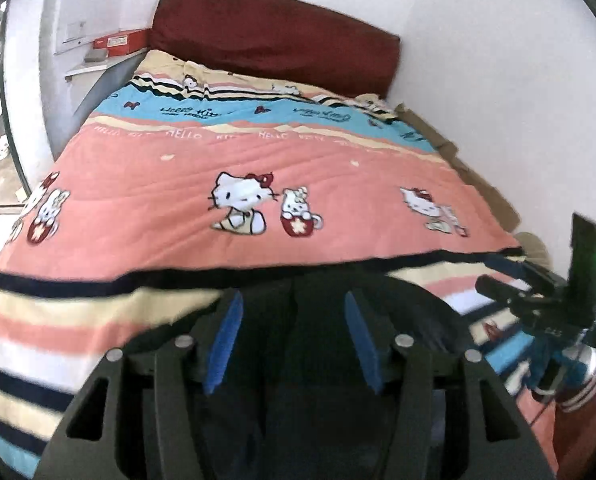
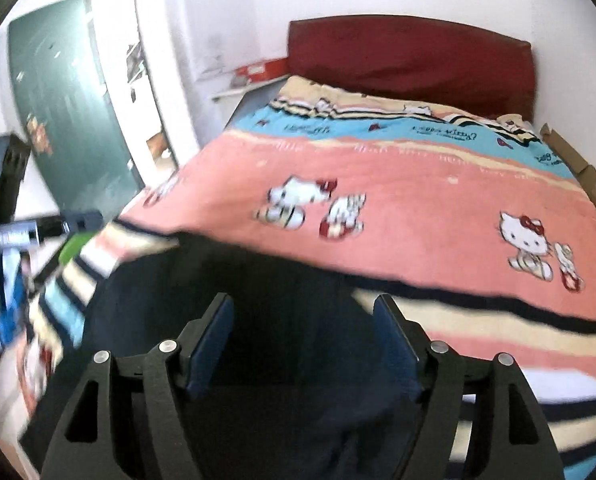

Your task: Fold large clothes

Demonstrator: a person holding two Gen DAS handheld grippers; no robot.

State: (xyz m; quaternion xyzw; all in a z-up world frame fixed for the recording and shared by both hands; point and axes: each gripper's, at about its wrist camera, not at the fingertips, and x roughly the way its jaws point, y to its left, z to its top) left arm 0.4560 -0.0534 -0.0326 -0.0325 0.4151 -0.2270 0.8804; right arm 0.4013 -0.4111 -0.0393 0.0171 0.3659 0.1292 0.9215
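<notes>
A dark navy garment (image 1: 322,320) lies bunched at the near edge of the bed, on the striped end of a pink Hello Kitty quilt (image 1: 257,168). My left gripper (image 1: 293,308) is open, its blue pads either side of the dark cloth, just above it. In the right wrist view the same dark garment (image 2: 257,280) fills the near foreground. My right gripper (image 2: 304,312) is open above it, with cloth between the jaws but not clamped. The right gripper's body (image 1: 558,292) shows at the right edge of the left wrist view.
A dark red headboard (image 1: 273,36) stands at the far end against the white wall. A shelf with a red box (image 1: 117,42) is at the far left. A green door (image 2: 61,100) stands left of the bed. Cardboard (image 1: 470,176) lines the bed's right side by the wall.
</notes>
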